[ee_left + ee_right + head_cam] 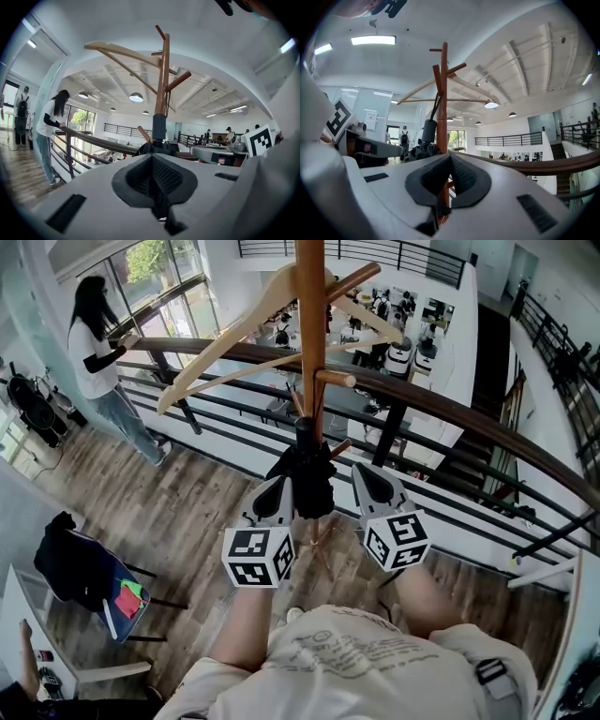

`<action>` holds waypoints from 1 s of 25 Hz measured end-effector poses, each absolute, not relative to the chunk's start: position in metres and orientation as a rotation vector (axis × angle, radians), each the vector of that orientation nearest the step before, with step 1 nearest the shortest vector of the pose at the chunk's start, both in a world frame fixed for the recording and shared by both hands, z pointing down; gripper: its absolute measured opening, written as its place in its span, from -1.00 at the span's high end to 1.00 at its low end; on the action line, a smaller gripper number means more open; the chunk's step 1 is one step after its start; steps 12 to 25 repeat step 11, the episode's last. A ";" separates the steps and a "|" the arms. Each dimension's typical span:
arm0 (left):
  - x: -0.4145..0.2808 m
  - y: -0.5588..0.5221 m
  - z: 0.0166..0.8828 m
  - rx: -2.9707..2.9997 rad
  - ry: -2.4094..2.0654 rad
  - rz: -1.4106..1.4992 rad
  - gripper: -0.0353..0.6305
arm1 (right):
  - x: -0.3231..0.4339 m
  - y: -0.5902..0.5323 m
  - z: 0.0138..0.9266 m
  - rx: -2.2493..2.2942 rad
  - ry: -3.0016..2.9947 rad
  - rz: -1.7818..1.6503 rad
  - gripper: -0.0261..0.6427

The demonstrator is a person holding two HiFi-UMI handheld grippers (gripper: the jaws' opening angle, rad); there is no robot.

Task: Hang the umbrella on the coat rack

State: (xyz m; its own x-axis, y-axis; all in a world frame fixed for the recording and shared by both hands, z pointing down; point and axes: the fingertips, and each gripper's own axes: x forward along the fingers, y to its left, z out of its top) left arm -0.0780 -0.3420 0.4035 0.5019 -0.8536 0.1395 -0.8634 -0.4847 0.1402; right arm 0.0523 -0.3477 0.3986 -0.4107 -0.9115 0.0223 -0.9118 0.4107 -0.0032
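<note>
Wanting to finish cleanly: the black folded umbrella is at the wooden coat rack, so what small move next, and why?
Probably draw both tools straight back. The black folded umbrella seems to hang by its strap from a peg of the wooden coat rack, and the left tool and right tool are both shut on nothing.

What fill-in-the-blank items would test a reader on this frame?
1. On the rack, above the umbrella, hangs a wooden ____.
2. The umbrella's colour is ____.
3. The left gripper and the right gripper hold nothing, and the jaws of both are ____.
Missing words: hanger; black; shut.
</note>
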 end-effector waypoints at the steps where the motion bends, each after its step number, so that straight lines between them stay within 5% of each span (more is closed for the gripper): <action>1: -0.077 -0.342 0.402 2.554 -1.477 0.074 0.90 | 0.053 -0.348 0.398 1.692 -2.626 0.026 0.92; 25: -0.073 -0.344 0.405 2.576 -1.457 0.093 0.90 | 0.041 -0.350 0.399 1.655 -2.652 0.015 0.92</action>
